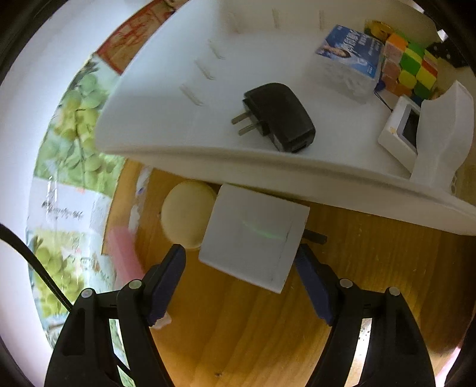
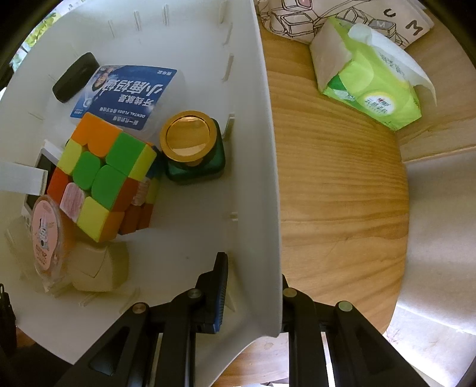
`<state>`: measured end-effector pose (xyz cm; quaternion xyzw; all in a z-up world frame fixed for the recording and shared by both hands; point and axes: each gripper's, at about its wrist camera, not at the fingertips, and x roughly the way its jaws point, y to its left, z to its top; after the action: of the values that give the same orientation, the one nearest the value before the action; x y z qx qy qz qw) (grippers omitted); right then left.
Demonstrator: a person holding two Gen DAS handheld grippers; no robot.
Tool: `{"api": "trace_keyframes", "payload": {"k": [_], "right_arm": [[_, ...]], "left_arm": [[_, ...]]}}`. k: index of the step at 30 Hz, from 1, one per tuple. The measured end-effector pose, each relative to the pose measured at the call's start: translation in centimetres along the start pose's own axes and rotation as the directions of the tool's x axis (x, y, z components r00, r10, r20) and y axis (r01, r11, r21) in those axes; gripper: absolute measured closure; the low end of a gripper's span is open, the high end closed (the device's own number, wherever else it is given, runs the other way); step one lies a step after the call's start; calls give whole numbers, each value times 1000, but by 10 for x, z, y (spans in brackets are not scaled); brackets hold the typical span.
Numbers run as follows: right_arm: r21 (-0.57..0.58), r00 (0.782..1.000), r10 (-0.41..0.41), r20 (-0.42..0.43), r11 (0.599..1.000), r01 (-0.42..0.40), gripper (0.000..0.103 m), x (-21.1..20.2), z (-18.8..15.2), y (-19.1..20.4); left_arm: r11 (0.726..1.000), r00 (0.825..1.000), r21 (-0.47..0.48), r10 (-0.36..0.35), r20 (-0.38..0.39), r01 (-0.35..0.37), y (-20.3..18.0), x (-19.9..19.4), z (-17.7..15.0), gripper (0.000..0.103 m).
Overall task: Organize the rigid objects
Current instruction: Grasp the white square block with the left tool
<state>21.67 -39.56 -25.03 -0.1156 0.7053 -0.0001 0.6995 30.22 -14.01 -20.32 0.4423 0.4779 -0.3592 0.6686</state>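
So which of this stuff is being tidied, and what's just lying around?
Part of the job: white bin, held by the right gripper; cube puzzle, black charger, floss box and gold-lidded jar inside it; white box between the open left gripper fingers.

Lying about: green tissue pack, patterned cloth.

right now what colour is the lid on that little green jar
Shiny gold lid on the green jar; clearest in the right wrist view.

Matt white plastic bin (image 2: 261, 178), wood table (image 2: 336, 208)

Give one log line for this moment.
left gripper: open, around white box | right gripper: shut on bin wall
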Motion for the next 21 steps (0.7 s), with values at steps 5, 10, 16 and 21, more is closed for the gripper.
{"api": "trace_keyframes", "payload": {"k": [5, 10, 16, 21], "right_arm": [[-6, 1000, -5, -11, 1000, 5, 82, 4, 5, 5], [-12, 1000, -15, -21, 1000, 14, 82, 7, 8, 9], [-11, 1000, -18, -24, 1000, 18, 82, 7, 9, 10], [-11, 1000, -21, -22, 1000, 20, 82, 8, 9, 10]], "left_arm": [[998, 998, 30, -56, -6, 56, 7, 5, 7, 24], [994, 997, 71, -82, -10, 82, 12, 9, 11, 24], [995, 997, 64, -81, 5, 81, 16, 12, 11, 26], [996, 998, 65, -62, 10, 61, -4, 2, 8, 37]]}}
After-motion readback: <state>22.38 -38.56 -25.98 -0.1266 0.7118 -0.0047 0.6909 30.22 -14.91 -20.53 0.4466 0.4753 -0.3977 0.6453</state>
